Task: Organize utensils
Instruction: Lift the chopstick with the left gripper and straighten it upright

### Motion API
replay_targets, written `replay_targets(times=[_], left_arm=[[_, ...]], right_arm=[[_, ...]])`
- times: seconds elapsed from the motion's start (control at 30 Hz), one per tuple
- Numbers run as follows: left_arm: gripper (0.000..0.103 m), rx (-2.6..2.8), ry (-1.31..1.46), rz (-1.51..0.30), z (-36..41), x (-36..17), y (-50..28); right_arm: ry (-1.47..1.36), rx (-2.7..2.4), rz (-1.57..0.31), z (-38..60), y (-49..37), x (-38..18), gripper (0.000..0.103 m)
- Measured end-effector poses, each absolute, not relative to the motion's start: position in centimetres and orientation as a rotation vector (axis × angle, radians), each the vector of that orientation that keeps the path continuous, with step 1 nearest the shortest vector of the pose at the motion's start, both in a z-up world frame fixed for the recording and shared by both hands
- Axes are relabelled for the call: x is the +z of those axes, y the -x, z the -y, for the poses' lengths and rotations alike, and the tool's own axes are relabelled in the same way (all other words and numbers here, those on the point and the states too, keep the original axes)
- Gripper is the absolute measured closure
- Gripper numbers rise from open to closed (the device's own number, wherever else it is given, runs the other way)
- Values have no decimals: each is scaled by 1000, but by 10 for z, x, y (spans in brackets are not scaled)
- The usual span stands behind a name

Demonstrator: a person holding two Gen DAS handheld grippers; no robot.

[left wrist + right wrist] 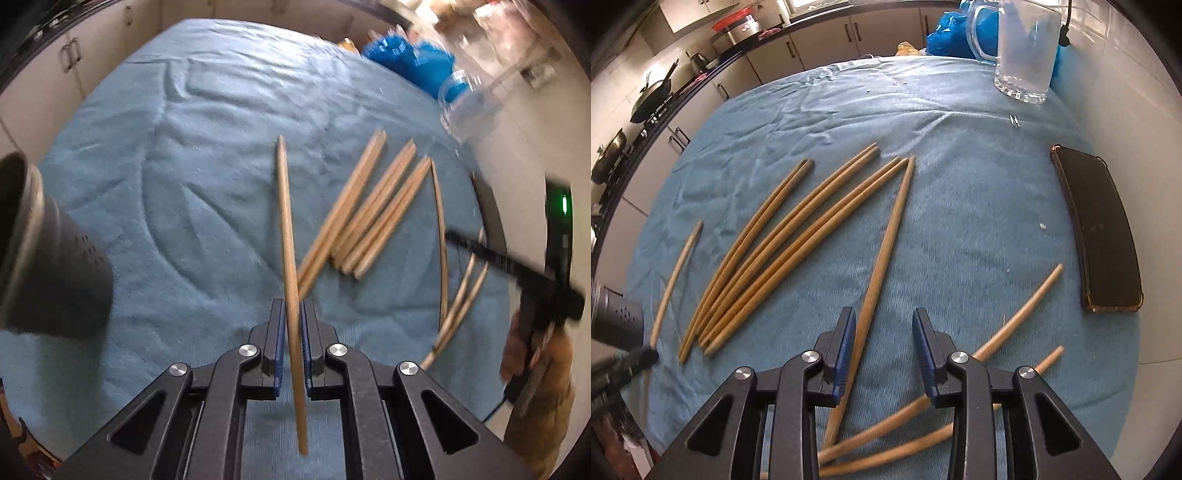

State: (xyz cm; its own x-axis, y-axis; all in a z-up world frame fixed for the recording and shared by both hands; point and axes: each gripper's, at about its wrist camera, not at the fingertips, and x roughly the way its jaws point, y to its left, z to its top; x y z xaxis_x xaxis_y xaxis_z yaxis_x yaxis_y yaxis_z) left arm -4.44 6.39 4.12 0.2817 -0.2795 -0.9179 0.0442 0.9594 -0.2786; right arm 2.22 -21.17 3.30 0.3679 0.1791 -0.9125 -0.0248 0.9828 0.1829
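the left gripper (pixel 293 325) has its blue ribbed pads pressed together on a single wooden chopstick (pixel 290 258), a slim round rod that tapers to a point ahead of the fingers and runs back past them toward the camera. to its left stands a dark grey holder (pixel 55 269), a smooth cup with small perforations. ahead and to the right, a bundle of chopsticks (pixel 365 218) lies side by side on the blue towel (pixel 184 184), a soft, wrinkled terry cloth.

the right gripper (pixel 884 350) hangs with its fingers apart, holding nothing. one long chopstick (pixel 886 236) lies on the towel just beside its left finger, reaching forward. two curved sticks (pixel 1015 314) lie under and right of it. a flat black case (pixel 1097 236) rests further right, a clear glass jug (pixel 1027 51) far ahead.
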Motion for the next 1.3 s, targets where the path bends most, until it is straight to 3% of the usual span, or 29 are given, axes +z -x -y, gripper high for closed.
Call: replay_targets(times=[0.07,0.13,0.17,0.43,0.57,1.07,1.13,1.17,1.2,1.23,1.3], left_arm=[[88,-242,214,-1287,-62,42,50],[67,-235,211,-1272,-64,45,54],[64,-220,211,-1251,-67,49,55],[62,-108,264,-1182,-75,55,16],[70,-43,247,-1212,-67,39,-20],[71,30,187,-1235,-58,23,-51],[73,17,157,-1232,-54,23,-50],[80,1,144,-1230,-52,23,-48],[96,-27,142,-1244,-50,21,-48],[96,-34,142,-1235,-48,22,-46],[96,-56,169,-1230,-50,24,-41]], right_arm=[[-151,128,-1189,214,-26,32,68],[-154,127,-1188,217,-28,32,66],[-155,126,-1189,218,-30,32,64],[-183,125,-1181,226,-42,30,64],[-191,121,-1190,226,-57,29,64],[-77,19,-1276,211,-110,26,65],[-49,18,-1295,207,-114,26,73],[-47,33,-1299,205,-115,26,81],[-42,41,-1299,203,-115,26,86],[-38,47,-1293,204,-114,26,93],[-51,55,-1278,206,-111,26,94]])
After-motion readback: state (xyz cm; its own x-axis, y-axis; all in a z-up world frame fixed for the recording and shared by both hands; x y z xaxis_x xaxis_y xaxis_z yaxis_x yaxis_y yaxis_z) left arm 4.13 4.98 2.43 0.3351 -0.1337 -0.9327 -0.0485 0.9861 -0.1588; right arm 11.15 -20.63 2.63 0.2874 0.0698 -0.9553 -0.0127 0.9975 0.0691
